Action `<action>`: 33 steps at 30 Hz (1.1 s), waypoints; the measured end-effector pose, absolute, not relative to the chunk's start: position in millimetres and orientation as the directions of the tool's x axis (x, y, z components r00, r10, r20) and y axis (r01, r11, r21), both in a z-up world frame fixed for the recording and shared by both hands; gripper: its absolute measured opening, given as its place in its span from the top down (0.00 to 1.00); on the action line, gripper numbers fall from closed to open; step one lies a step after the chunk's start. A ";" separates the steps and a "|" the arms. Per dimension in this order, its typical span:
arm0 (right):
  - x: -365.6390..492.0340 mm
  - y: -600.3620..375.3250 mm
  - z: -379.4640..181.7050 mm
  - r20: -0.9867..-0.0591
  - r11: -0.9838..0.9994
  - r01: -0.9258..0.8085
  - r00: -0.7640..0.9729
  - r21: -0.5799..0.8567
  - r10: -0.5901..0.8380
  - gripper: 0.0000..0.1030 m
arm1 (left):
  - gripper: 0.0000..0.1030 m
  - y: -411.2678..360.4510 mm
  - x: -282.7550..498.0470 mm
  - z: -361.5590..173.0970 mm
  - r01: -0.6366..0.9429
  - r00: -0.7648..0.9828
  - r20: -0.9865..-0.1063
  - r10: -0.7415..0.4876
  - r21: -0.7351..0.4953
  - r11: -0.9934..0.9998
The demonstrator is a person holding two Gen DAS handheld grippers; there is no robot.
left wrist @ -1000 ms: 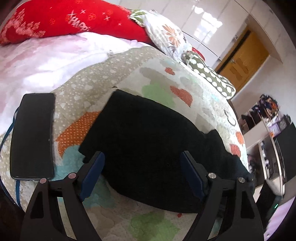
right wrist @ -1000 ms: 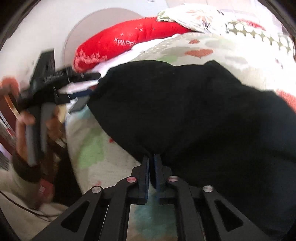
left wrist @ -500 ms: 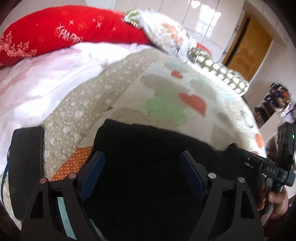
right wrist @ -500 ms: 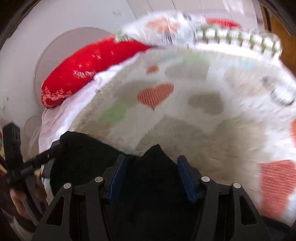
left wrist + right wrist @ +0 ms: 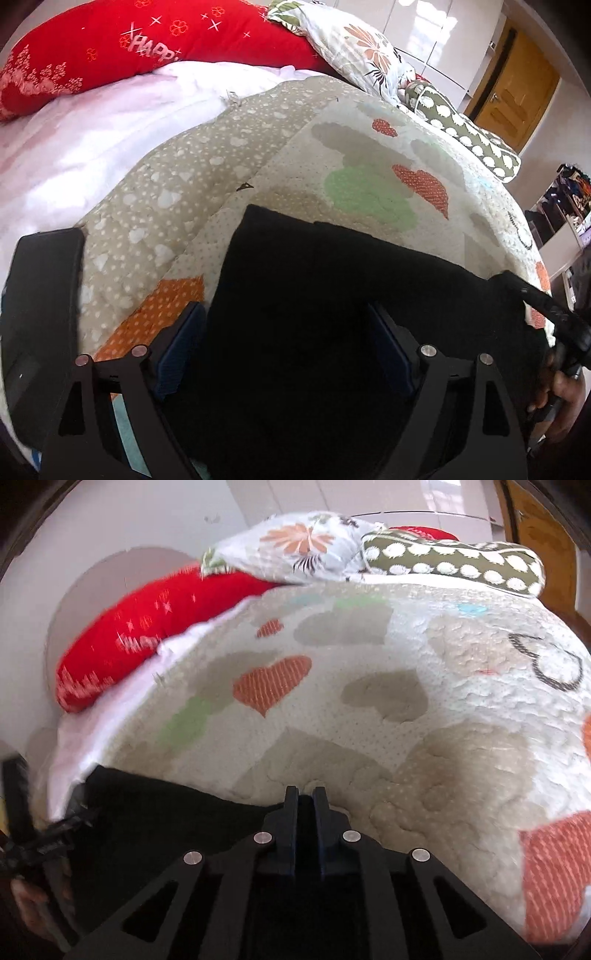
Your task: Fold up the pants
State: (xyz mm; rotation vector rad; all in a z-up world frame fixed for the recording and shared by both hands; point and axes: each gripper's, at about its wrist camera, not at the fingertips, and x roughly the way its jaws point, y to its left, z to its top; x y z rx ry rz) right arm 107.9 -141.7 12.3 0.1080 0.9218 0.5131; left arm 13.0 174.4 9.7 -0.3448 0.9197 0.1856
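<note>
Black pants are laid on the heart-patterned quilt of a bed, already gathered into a thick dark block whose long axis runs left to right across the near part of the quilt.

The left gripper is held spread wide, its blue pads straddling the near-left part of the block. No pressing on the cloth is seen; the fabric lies between and under the open jaws.

The right gripper has just been closing and is now pressed nearly together. A sliver of black fabric seems to be nipped at the tips, at the far right corner of the block, though the pinch itself is dark and hard to confirm.

Relation that matters: the pants lie directly below and ahead of both claws. The right end is secured, the left end is not. The left hand is the nearer to the loose left edge, so the next fold likely depends on that claw dropping and closing.

Noted beside: a dark phone at the left, a red pillow at the far end.
</note>
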 end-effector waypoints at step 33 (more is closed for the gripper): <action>-26.8 -357.7 58.5 -0.687 0.991 -0.064 0.716 0.114 0.125 0.48 | 0.14 123.3 -38.4 105.9 -0.191 0.785 -0.620 0.003 -0.238 0.952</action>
